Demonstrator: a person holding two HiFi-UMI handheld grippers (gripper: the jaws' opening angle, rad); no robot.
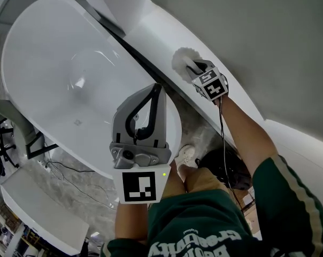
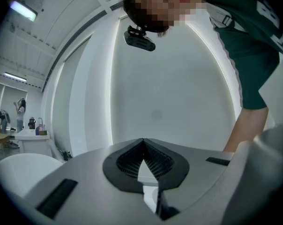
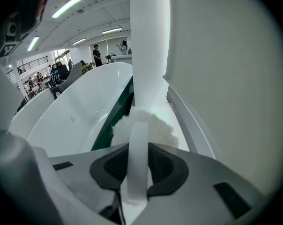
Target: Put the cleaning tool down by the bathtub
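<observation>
In the head view, your right gripper (image 1: 196,68) holds the fluffy white cleaning tool (image 1: 182,60) at the white ledge (image 1: 156,36). The ledge runs between the bathtub (image 1: 54,63) and the grey wall (image 1: 258,36). You cannot tell whether the pad touches the ledge. Your left gripper (image 1: 158,90) hangs over the tub's rim. In the left gripper view, its jaws meet tip to tip with nothing between them. In the right gripper view, your jaws are clamped on the tool's flat white handle (image 3: 137,168), with the pad just ahead.
</observation>
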